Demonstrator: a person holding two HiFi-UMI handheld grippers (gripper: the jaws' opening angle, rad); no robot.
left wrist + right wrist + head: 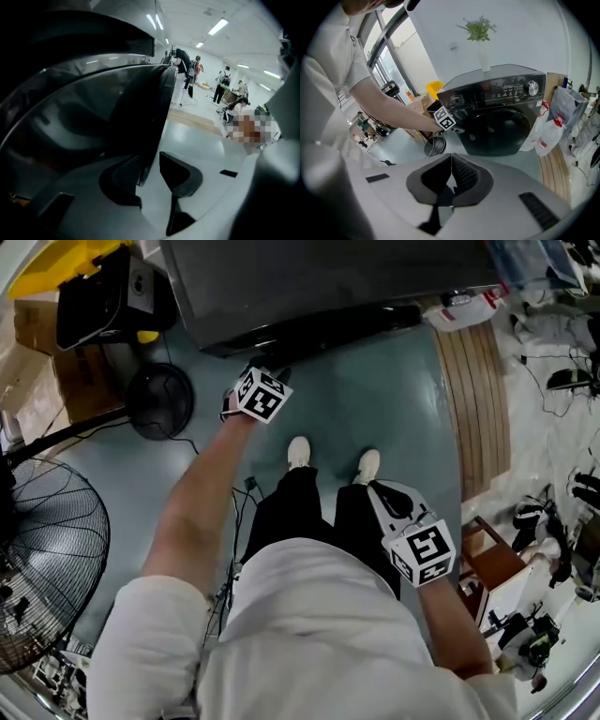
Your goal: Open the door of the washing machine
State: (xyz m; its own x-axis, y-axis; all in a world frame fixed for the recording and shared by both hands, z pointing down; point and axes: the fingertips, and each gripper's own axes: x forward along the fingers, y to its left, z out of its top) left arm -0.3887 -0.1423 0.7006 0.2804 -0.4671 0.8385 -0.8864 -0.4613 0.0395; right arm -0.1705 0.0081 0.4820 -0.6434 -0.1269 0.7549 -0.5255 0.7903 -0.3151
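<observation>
At the black washing machine (501,101), the left hand-held gripper (151,171) stands with jaws wide apart, the rim of the round door (140,117) between them (not clamped on it) — while the right hand-held gripper (451,176), shut and empty, hangs beside the person's leg (356,521)

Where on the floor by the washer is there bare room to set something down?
Bare floor lies between the washer and the shoes, bordered on the right by the wooden boards. The left is crowded: fan, box, cables. Beyond the boards, more clutter.
</observation>
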